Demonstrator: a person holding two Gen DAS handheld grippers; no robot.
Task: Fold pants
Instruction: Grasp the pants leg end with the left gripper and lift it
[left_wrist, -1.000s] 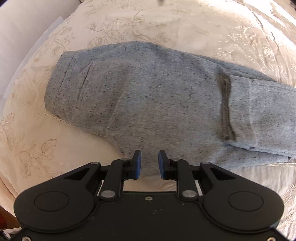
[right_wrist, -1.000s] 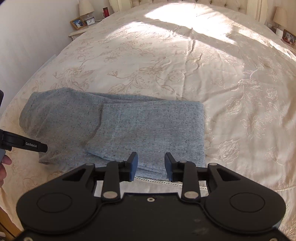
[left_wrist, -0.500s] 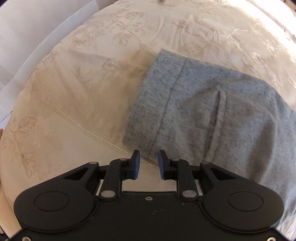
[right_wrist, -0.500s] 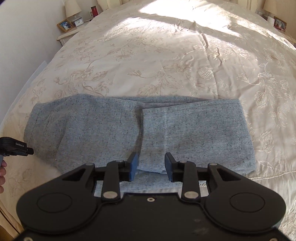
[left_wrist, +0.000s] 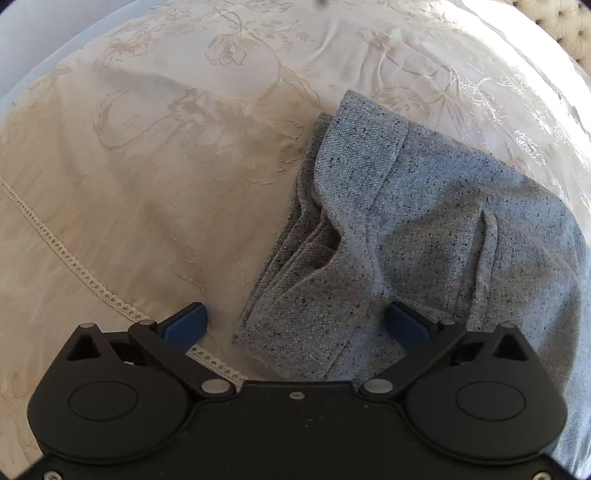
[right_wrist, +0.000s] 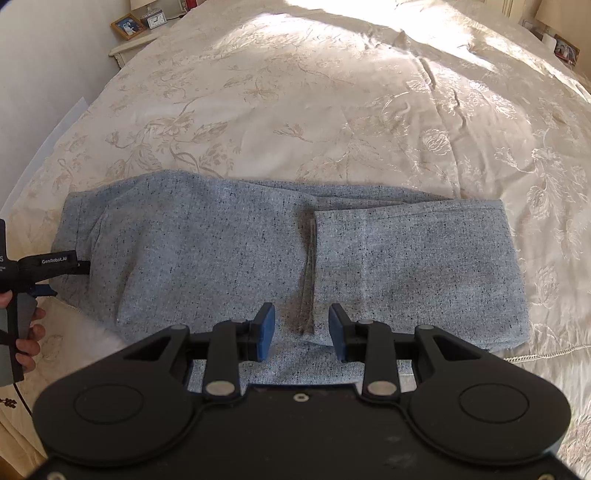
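Observation:
Grey speckled pants (right_wrist: 229, 258) lie across the near part of a cream bedspread, the leg ends folded over on the right (right_wrist: 417, 266). In the left wrist view my left gripper (left_wrist: 297, 323) is open wide, its jaws on either side of the near corner of the waistband end (left_wrist: 295, 325), low over the bed. It also shows at the left edge of the right wrist view (right_wrist: 55, 273). My right gripper (right_wrist: 302, 332) is open and empty, hovering above the pants' near edge by the folded cuff edge (right_wrist: 310, 280).
The embroidered bedspread (right_wrist: 332, 110) stretches far back and right. Its lace-trimmed hem (left_wrist: 74, 266) runs along the near edge. A nightstand with a framed photo and clock (right_wrist: 136, 26) stands at the back left, another with frames (right_wrist: 561, 48) at the back right.
My left gripper moved left to the waistband end, came down close to it and opened wide around its corner. My right gripper drifted left along the pants and stayed open.

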